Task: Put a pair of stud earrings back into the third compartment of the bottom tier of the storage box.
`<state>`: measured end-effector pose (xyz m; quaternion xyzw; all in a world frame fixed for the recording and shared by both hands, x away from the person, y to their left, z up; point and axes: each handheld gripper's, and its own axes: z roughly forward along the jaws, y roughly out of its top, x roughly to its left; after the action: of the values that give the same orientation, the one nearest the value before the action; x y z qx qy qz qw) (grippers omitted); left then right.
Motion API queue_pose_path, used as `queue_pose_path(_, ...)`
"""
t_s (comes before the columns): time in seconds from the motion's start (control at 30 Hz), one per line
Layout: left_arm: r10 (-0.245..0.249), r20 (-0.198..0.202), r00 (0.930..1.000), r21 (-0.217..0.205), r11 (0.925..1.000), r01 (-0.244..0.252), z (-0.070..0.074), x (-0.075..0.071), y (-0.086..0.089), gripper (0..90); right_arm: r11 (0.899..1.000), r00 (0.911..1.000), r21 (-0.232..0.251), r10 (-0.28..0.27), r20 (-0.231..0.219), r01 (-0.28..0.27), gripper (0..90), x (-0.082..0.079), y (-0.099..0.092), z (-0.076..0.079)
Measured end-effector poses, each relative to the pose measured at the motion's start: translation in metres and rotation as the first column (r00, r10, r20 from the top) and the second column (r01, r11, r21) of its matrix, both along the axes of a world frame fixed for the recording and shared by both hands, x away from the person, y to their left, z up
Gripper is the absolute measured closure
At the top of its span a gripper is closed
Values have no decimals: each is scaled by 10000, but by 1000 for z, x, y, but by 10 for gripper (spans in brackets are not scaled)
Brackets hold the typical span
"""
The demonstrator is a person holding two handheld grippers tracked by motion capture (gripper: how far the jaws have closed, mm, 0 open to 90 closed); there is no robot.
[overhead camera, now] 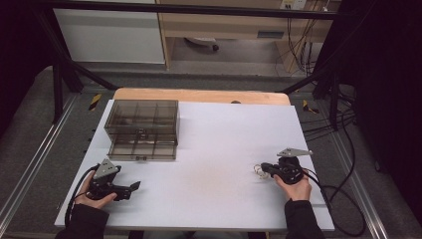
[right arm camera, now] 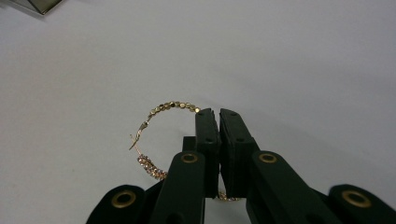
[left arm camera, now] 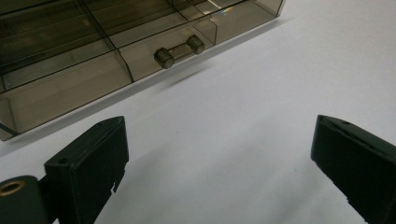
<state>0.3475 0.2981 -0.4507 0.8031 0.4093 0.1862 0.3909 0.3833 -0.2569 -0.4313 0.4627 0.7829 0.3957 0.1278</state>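
Black jaws of the right gripper point(right arm camera: 219, 116) stand pressed together on a gold hoop earring point(right arm camera: 159, 135), pinching its wire; most of the beaded ring juts out to one side of the jaws. A second, stone-set hoop appears to lie just under them, though whether it is also held cannot be told. In the high view the same gripper point(overhead camera: 263, 168) rests low on the white table point(overhead camera: 219, 149), well apart from the smoked plastic drawer box point(overhead camera: 143, 128), which serves as the landmark.

Judged status: the pick-up is done; the carry to the box and the placing in a compartment remain. The lower drawer point(left arm camera: 116, 60) already stands pulled out, its compartments apparently empty.

Left gripper point(overhead camera: 130, 190) lies near the box's front, jaws wide apart with nothing between them. Both forearms enter low, hands resting near the table.
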Motion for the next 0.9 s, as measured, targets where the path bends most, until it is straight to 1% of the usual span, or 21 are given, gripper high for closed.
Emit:
queue_pose_path(0.13, 17, 4, 10000, 2, 10000, -17, 0, 0, 0, 42, 9999, 9998, 49, 159, 88, -160, 869, -1, 5, 4)
queue_pose_path(0.23, 15, 3, 10000, 1, 10000, -15, 0, 0, 0, 42, 9994, 9995, 200, 280, 122, -283, 869, -2, 10, 5)
queue_pose_path(0.43, 15, 9, 10000, 20, 10000, -15, 0, 0, 0, 42, 9982, 9982, 154, 571, 167, -574, 869, -2, 20, 9)
queue_pose_path(0.57, 18, -5, 10000, 20, 10000, -18, 0, 0, 0, 42, 9977, 9976, 142, 654, 218, -657, 870, -1, 27, 11)
queue_pose_path(0.7, 29, 6, 10000, 20, 10000, -29, 0, 0, 0, 42, 9964, 9958, 124, 833, 369, -838, 869, -1, 33, 14)
queue_pose_path(0.9, 18, 7, 10000, 25, 10000, -18, 0, 0, 0, 42, 9944, 9933, 71, 1054, 465, -1059, 870, 0, 44, 17)
